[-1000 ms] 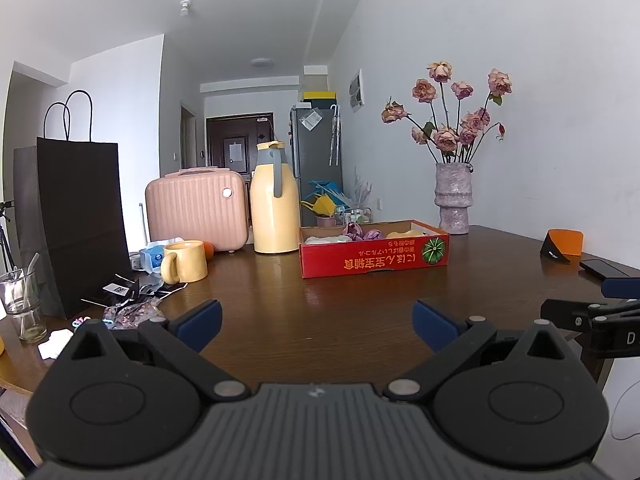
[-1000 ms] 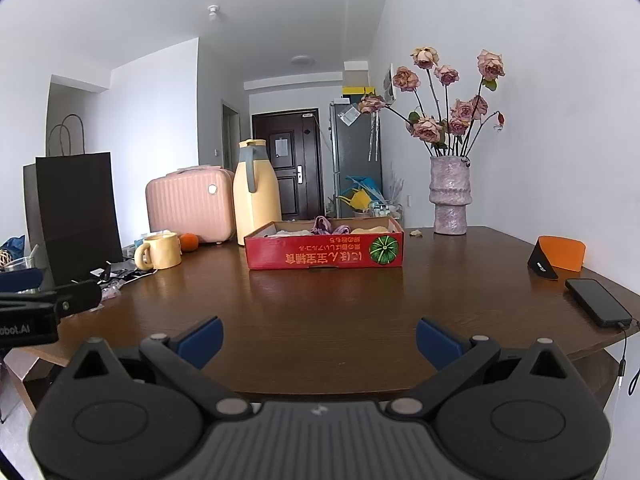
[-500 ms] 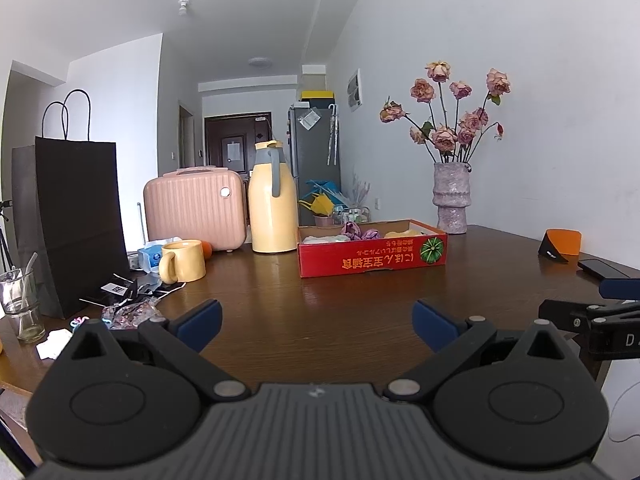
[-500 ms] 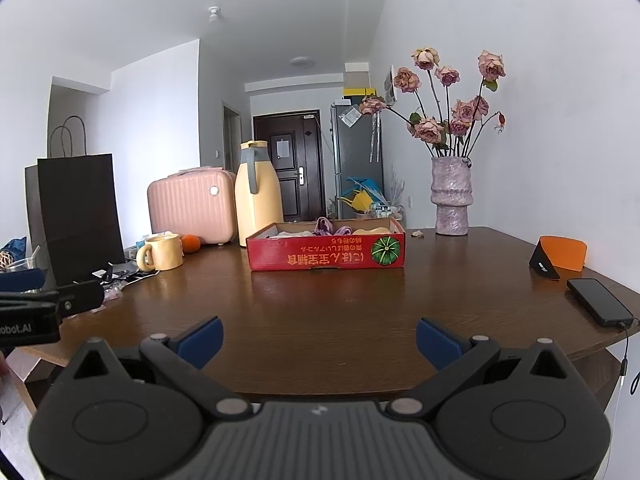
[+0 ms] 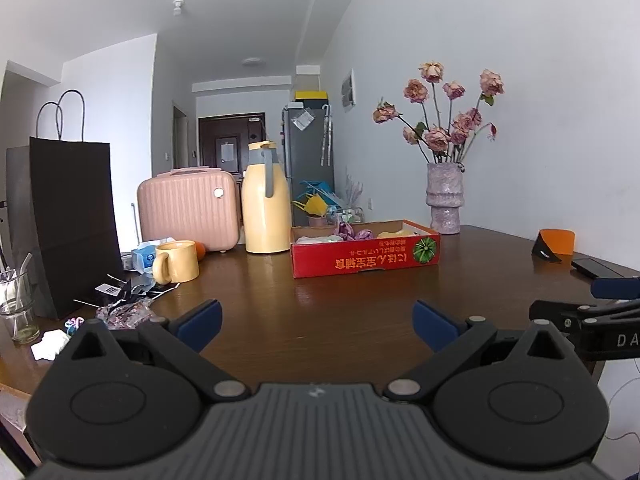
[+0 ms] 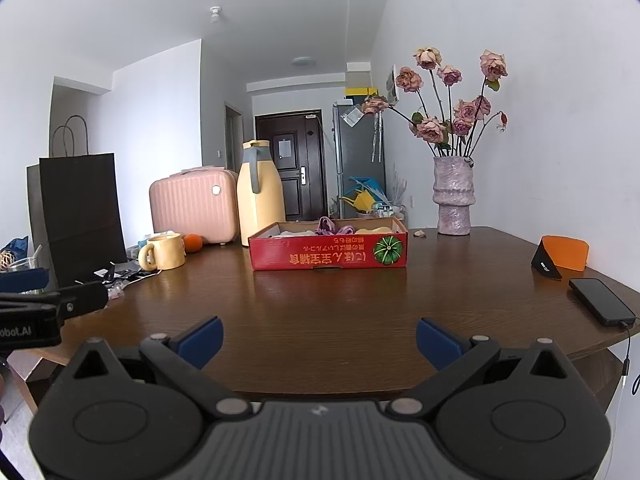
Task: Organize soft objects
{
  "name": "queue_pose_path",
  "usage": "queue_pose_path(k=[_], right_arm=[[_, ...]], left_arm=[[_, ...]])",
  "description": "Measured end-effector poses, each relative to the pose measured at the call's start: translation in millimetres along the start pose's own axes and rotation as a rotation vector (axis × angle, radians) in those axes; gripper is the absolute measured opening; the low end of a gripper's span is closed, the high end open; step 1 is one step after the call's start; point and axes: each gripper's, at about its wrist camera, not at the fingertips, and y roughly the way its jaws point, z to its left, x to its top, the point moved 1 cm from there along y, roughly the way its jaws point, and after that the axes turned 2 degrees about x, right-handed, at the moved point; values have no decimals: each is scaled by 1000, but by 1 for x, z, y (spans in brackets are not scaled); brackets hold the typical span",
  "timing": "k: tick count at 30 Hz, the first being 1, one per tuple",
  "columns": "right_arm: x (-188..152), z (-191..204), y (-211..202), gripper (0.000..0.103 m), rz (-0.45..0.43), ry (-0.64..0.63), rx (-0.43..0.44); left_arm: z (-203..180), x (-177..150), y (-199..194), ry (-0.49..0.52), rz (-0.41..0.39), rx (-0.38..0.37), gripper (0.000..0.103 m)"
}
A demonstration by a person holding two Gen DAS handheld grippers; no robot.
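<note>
A low red cardboard box [image 5: 366,256] [image 6: 328,254] stands on the brown table, well ahead of both grippers. Soft items lie inside it: a purple piece [image 5: 354,233] [image 6: 328,225], something white [image 5: 316,239] and something yellow [image 5: 394,234]. Most of each is hidden by the box wall. My left gripper [image 5: 316,322] is held open near the table's front edge with nothing between its blue pads. Beside it my right gripper [image 6: 319,338] is open too, and empty. Each gripper's side shows at the edge of the other's view.
Left of the box stand a yellow jug [image 5: 266,198], a pink case [image 5: 188,210], a yellow mug [image 5: 176,261] and a black paper bag [image 5: 74,224]. A vase of flowers [image 6: 454,196] stands back right. A phone [image 6: 602,301] and an orange-black item [image 6: 562,257] lie right.
Both grippers have shifted only slightly; the scene sits a little lower and leftward in the views. Nothing was taken hold of or let go.
</note>
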Motion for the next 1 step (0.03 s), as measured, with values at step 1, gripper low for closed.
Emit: queue_pose_path(k=[1], right_arm=[[0, 0, 0, 103, 0, 0, 0]], left_arm=[[0, 0, 0, -5, -3, 5, 103]])
